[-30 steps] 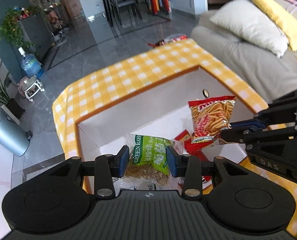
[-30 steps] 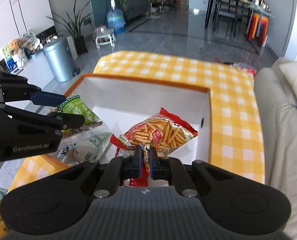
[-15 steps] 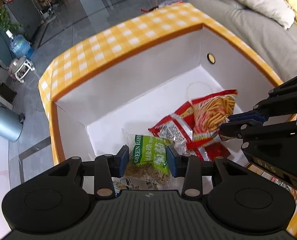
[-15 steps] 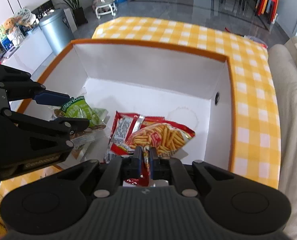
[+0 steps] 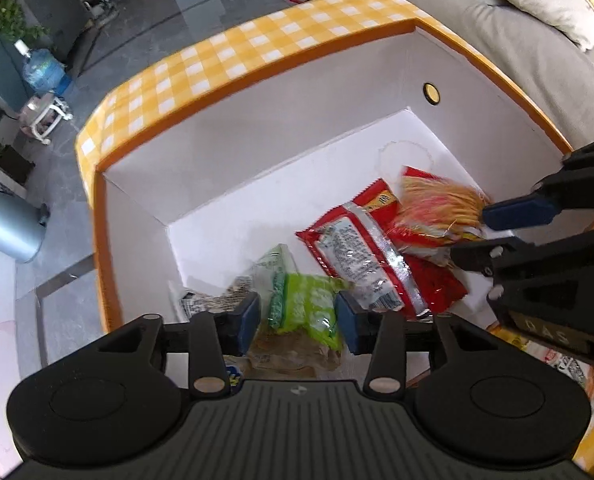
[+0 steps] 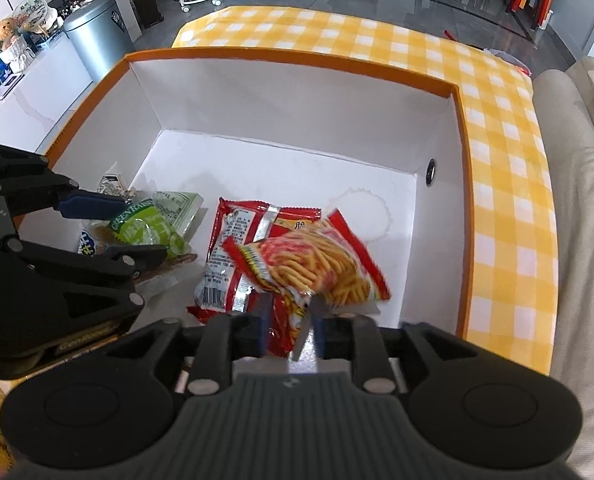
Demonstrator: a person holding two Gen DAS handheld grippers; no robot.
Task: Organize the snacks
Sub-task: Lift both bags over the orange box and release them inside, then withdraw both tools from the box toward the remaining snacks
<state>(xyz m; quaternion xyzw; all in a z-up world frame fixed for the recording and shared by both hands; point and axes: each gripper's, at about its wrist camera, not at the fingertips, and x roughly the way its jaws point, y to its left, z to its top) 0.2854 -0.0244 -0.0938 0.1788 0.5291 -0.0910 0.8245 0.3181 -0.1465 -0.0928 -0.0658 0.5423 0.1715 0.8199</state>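
Both grippers point steeply down into a white box (image 6: 281,100) with an orange rim, which sits on a counter (image 6: 497,128) under a yellow checked cloth. The left gripper (image 5: 299,316) has its jaws opening; the green bag (image 5: 309,308) sits between its blue pads with a gap on the left side, so the pads no longer pinch it, and the bag lies blurred over other packets at the near left of the box floor. From the right wrist view the same green bag (image 6: 145,228) shows between the left gripper's fingers beside a clear packet. The right gripper (image 6: 287,320) also has its jaws opening: the fries bag (image 6: 317,268), red with a picture of yellow sticks, is blurred just ahead of the parted pads, its lower corner still between them but not pressed. It lies over a red packet (image 6: 233,256) with a silver back panel, flat on the box floor near the middle. From the left wrist view the fries bag (image 5: 437,204) lies against the right gripper's blue pad. A sofa (image 5: 537,52) stands beyond the counter.
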